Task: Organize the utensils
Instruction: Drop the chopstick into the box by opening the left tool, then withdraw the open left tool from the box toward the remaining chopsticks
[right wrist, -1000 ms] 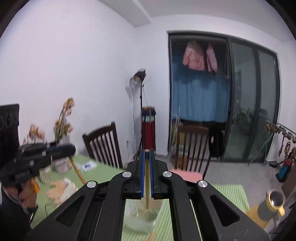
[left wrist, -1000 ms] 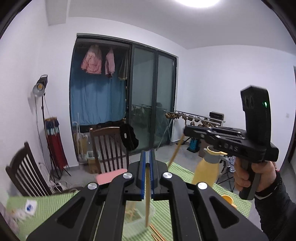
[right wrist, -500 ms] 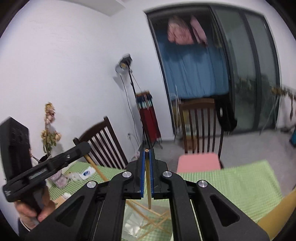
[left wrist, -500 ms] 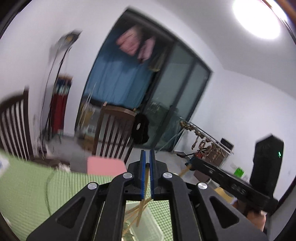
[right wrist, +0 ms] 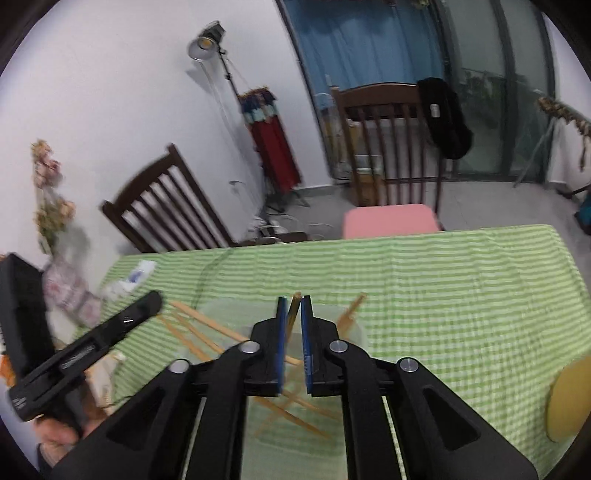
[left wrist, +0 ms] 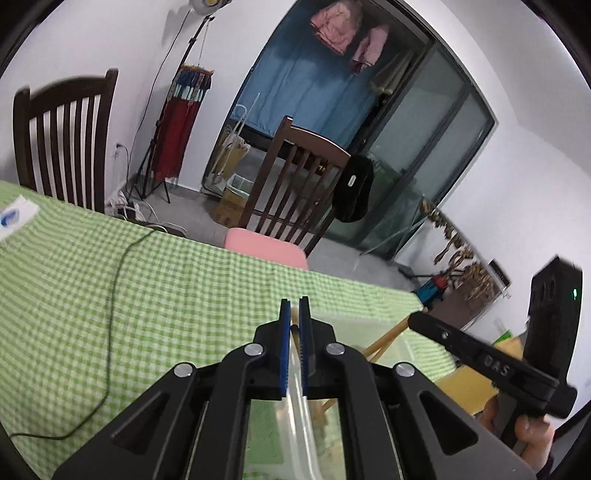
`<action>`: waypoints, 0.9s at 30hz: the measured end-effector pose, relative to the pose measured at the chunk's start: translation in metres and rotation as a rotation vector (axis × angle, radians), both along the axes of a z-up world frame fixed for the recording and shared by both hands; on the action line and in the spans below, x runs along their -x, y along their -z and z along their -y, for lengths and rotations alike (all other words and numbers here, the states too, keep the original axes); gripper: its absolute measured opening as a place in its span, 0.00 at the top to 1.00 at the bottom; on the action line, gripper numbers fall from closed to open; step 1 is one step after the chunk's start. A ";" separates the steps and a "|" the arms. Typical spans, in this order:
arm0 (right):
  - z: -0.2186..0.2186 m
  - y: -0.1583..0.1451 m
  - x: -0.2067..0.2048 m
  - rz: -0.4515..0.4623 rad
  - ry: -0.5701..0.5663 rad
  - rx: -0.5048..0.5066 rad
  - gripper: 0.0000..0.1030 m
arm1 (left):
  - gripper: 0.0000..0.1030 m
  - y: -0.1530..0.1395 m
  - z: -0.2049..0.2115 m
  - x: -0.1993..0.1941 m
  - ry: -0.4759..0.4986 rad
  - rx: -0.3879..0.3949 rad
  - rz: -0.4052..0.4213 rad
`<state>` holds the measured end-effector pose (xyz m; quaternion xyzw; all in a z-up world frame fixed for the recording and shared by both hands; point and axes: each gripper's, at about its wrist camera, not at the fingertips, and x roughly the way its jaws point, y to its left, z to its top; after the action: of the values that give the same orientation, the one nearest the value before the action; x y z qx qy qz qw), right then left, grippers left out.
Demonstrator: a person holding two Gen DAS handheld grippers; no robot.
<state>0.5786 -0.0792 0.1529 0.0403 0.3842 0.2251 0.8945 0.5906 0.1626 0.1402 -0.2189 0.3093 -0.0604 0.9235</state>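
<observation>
Both grippers have dropped toward the clear container (right wrist: pixel 354 332) at lower centre. Our right gripper (right wrist: pixel 294 310) has just been parting its jaws around its chopstick (right wrist: pixel 294 306), releasing it; our left gripper (left wrist: pixel 294 314) stays clamped on its own chopstick (left wrist: pixel 294 314).

A green checked tablecloth (left wrist: pixel 177 295) covers the table, with a thin dark cable (left wrist: pixel 110 295) trailing across it. A white packet with a blue mark (left wrist: pixel 14 216) lies near its far left corner. Two dark wooden chairs stand beyond: one (left wrist: pixel 62 129) by the wall, one with a pink cushion (left wrist: pixel 266 247) and a black bag (left wrist: pixel 352 192) hung on its back. A lamp on a stand (right wrist: pixel 207 42) rises beside a red bundle (right wrist: pixel 275 151). Dried flowers (right wrist: pixel 48 195) stand at the left. Pink clothes (left wrist: pixel 343 33) hang above a blue curtain (left wrist: pixel 306 92). A yellow bottle (right wrist: pixel 569 398) sits at the right.
</observation>
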 end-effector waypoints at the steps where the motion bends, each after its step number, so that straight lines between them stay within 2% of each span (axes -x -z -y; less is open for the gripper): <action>1: 0.000 -0.001 0.001 0.009 0.003 0.020 0.53 | 0.98 -0.006 0.004 0.005 0.008 -0.041 0.020; 2: -0.002 -0.004 0.003 0.027 0.013 0.057 0.41 | 0.95 -0.011 0.006 0.010 0.025 -0.068 0.036; 3: -0.002 -0.009 0.009 0.072 0.026 0.096 0.41 | 0.93 -0.015 0.008 0.016 0.039 -0.088 0.050; 5: -0.001 -0.017 0.019 0.128 0.036 0.159 0.41 | 0.77 -0.028 0.010 0.028 0.052 -0.127 0.083; 8: 0.011 -0.032 0.036 0.186 0.055 0.190 0.40 | 0.75 -0.048 0.013 0.050 0.053 -0.182 0.145; 13: 0.041 -0.047 0.061 0.216 0.093 0.187 0.39 | 0.75 -0.073 0.016 0.095 0.026 -0.281 0.220; 15: 0.053 -0.049 0.076 0.217 0.099 0.176 0.39 | 0.65 -0.079 0.015 0.114 0.004 -0.319 0.242; 16: 0.057 -0.050 0.083 0.223 0.101 0.178 0.38 | 0.58 -0.080 0.015 0.130 -0.015 -0.357 0.262; 18: 0.066 -0.052 0.102 0.249 0.108 0.191 0.33 | 0.53 -0.080 0.017 0.154 -0.035 -0.420 0.297; 21: 0.077 -0.054 0.137 0.312 0.126 0.235 0.28 | 0.40 -0.077 0.022 0.196 -0.066 -0.529 0.328; 25: 0.088 -0.053 0.187 0.399 0.149 0.266 0.18 | 0.27 -0.067 0.022 0.248 -0.096 -0.562 0.360; 27: 0.090 -0.050 0.209 0.432 0.159 0.279 0.17 | 0.24 -0.064 0.022 0.268 -0.093 -0.562 0.359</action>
<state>0.3699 -0.1695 0.2026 -0.1023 0.2073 0.1023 0.9675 0.3223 0.1401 0.2039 0.0447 0.1359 0.0319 0.9892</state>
